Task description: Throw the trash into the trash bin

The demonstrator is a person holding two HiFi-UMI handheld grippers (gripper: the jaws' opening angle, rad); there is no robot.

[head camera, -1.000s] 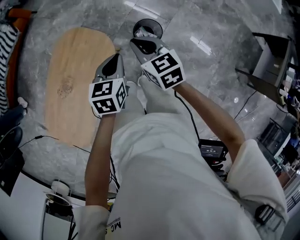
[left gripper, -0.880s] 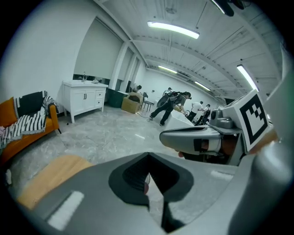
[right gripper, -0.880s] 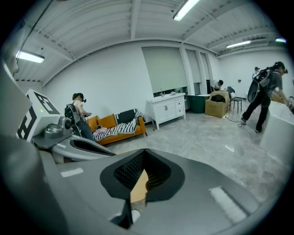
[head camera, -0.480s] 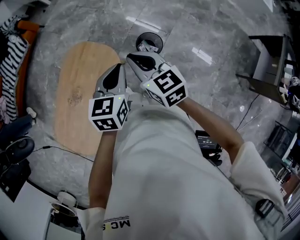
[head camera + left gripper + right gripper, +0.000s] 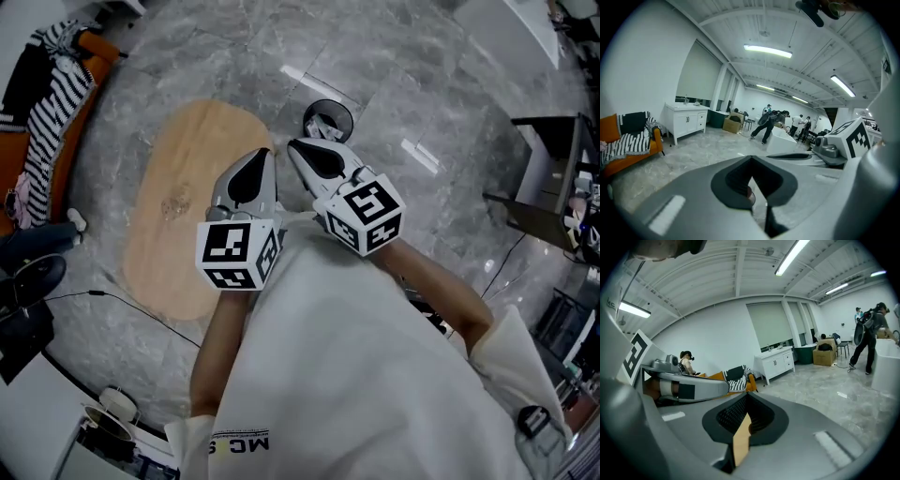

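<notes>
On the grey floor ahead of the person, the trash bin is seen upright, with pale crumpled trash lying inside it. The left tongs and the right tongs are held side by side, near the bin. Each pair is closed to a thin slit, with nothing clamped. The task is judged essentially done, as no further trash can be made out on the wooden bench. Bin and bench are shown by the head view only. The gripper views are aimed out across the room, where an orange sofa, a white cabinet and ceiling lights are recorded, but never the bin.
</notes>
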